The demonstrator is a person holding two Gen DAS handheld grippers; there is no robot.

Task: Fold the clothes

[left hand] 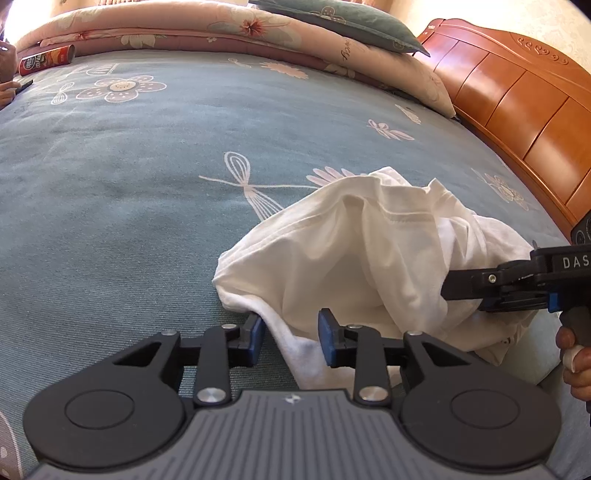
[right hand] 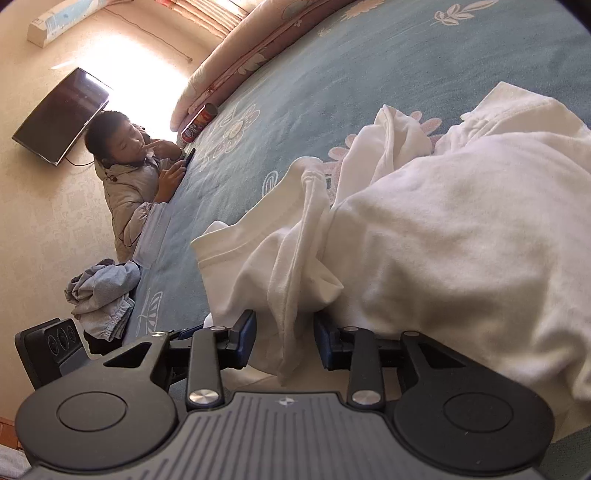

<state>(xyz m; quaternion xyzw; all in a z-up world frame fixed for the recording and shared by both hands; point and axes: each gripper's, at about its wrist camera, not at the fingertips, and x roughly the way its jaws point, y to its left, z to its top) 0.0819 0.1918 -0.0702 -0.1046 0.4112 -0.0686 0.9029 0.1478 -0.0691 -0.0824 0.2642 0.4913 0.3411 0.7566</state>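
A crumpled white garment lies in a heap on the blue flowered bed sheet. My left gripper sits at the heap's near left corner. Its jaws stand apart, and a strip of the white hem runs between them without being pinched. My right gripper is at the heap's right side, also open, with a hanging fold of the cloth in the gap. In the left wrist view the right gripper reaches in from the right edge with its tips buried in the fabric, and a hand holds its grip.
A rolled pink quilt and a teal pillow line the far side. The wooden headboard is on the right. A chip can stands on the sheet. A person sits at the bed's edge by a grey garment.
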